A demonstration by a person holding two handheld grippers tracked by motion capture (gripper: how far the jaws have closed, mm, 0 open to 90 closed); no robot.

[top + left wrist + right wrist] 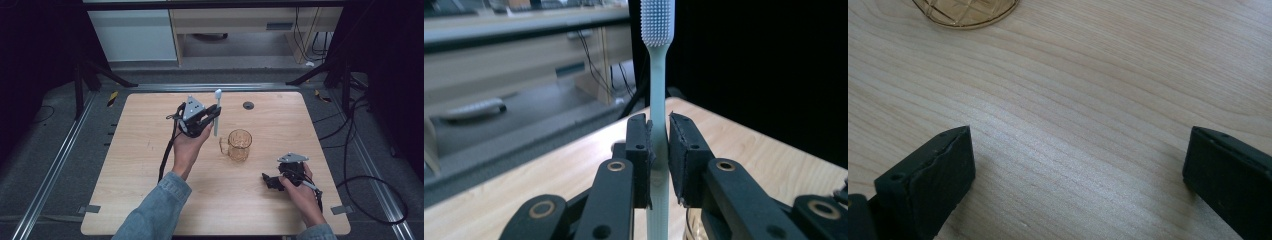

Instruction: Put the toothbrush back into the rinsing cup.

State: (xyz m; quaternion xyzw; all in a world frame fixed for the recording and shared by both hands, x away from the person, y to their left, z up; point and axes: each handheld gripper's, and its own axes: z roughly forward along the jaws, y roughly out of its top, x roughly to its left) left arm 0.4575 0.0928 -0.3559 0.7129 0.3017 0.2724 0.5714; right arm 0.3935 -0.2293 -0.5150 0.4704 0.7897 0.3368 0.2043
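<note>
- High view: my left gripper [212, 116] holds the toothbrush [217, 112] upright above the table [150, 165], just beside the glass mug [239, 145].
- Left gripper view: jaws clamped mid-handle; bristle head up, long axis vertical. I judge it light, slightly flexible, best gripped mid-handle.
- Right gripper view: my right gripper [1078, 165] is wide open, empty.

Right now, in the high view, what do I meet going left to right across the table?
Left gripper clamped on the upright toothbrush → amber glass mug → right gripper, open, low over the table.
</note>
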